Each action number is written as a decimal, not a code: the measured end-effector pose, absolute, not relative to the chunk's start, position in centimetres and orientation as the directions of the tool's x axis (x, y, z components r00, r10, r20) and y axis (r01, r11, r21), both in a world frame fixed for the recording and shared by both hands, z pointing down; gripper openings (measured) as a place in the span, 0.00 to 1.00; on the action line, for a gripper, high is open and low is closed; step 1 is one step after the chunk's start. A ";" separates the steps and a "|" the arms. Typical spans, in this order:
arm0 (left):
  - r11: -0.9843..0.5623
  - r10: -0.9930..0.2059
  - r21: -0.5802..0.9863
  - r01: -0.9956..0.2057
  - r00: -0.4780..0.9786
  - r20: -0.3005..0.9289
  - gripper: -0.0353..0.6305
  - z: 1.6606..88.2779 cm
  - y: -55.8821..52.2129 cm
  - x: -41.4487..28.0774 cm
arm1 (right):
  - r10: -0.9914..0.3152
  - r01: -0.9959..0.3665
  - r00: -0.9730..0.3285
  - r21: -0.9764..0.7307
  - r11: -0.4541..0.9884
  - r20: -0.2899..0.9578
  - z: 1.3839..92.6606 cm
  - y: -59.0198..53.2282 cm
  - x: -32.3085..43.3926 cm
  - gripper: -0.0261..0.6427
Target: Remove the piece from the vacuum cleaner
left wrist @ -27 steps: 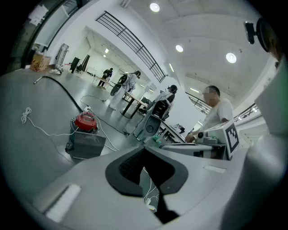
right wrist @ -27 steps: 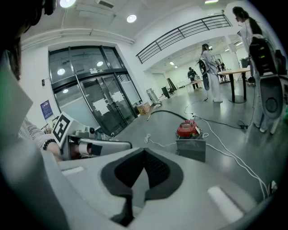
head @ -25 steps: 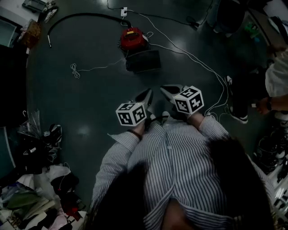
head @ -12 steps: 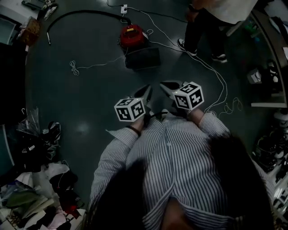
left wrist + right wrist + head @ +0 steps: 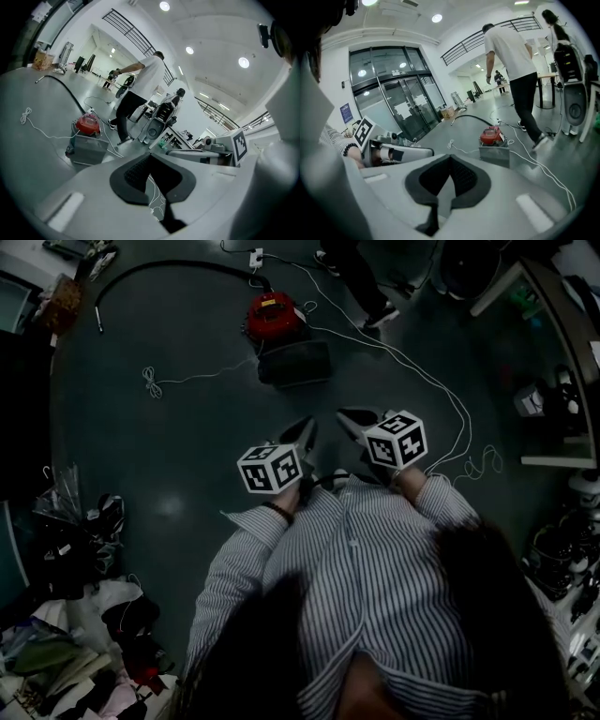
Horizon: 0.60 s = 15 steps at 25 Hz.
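Your one vacuum cleaner [image 5: 286,345] sits on the floor [image 5: 187,427] well ahead of you, its single black hose [image 5: 169,268] curving away left. The jaws of the left gripper [image 5: 302,435] and the right gripper [image 5: 354,421] are clenched and empty. The red top [image 5: 274,315] looks rigid, smooth and probably light; grip it at its rim.

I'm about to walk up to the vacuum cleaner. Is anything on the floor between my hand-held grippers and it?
Nothing visible does. The floor between the left hand-held gripper, the right hand-held gripper and the vacuum cleaner is bare; a white cable runs past on the right, and a person's legs are beyond it.
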<state>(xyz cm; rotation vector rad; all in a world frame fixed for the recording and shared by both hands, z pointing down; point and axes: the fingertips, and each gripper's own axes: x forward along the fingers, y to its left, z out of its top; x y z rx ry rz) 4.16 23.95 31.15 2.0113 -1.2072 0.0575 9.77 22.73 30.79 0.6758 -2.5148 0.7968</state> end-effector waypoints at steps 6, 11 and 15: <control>-0.216 -0.785 0.643 -0.735 0.522 0.333 0.06 30.6 22.1 4.2 | -0.317 -0.533 -0.826 -0.462 0.709 0.466 30.3 20.6 11.3 0.04; -0.163 -0.797 0.663 -0.731 0.494 0.348 0.06 31.9 21.1 5.1 | -0.297 -0.530 -0.824 -0.472 0.704 0.483 31.4 19.1 12.8 0.04; -0.136 -0.795 0.681 -0.720 0.489 0.359 0.06 33.0 19.7 5.3 | -0.294 -0.550 -0.815 -0.506 0.664 0.500 33.2 17.5 13.9 0.04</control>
